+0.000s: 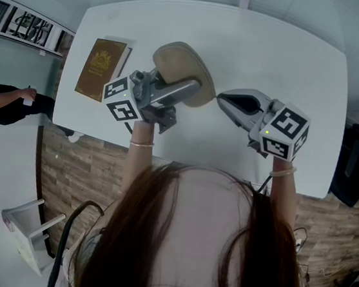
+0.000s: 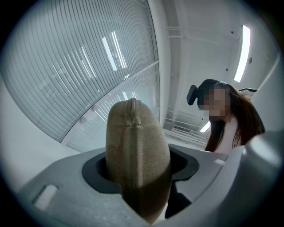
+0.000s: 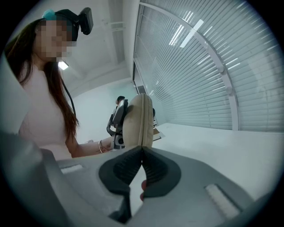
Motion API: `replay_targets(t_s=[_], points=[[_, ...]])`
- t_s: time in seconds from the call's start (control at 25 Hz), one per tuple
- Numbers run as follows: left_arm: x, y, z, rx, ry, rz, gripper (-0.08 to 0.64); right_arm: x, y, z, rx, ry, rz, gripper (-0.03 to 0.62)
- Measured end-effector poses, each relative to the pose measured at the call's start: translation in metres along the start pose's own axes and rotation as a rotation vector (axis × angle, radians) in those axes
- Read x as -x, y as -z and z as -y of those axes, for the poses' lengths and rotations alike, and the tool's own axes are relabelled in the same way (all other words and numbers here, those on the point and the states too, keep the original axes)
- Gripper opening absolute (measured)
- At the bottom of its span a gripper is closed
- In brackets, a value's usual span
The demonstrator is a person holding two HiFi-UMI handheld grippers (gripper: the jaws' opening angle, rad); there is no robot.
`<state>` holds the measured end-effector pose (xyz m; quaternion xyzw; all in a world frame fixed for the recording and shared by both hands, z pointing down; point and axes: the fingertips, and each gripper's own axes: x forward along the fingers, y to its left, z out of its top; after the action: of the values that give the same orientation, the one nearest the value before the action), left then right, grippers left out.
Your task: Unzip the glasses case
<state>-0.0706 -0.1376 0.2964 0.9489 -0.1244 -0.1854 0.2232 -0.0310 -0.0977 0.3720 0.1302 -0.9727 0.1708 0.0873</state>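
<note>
Glasses case (image 1: 176, 64) (tan, soft-looking) is off the white table (image 1: 275, 54), clamped in my left gripper (image 1: 187, 90). In the left gripper view both jaws press on its sides and its zipper seam runs up the middle toward the camera. My right gripper (image 1: 221, 98) is just beside the case's near edge. In the right gripper view its jaws are together, tips meeting right in front of the seam; I cannot tell whether they pinch a zipper pull. A brown book (image 1: 101, 69) with a gold emblem lies on the table to the left, apart from both grippers.
</note>
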Motion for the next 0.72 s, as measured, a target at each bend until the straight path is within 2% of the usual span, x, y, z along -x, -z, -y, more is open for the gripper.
replay_targets(t_s=[0.72], points=[[0.0018, -0.0075, -0.0094, 0.056, -0.033, 0.079, 0.293, -0.0018, 0.0033, 0.0016, -0.041, 0.006, 0.009, 0.003]])
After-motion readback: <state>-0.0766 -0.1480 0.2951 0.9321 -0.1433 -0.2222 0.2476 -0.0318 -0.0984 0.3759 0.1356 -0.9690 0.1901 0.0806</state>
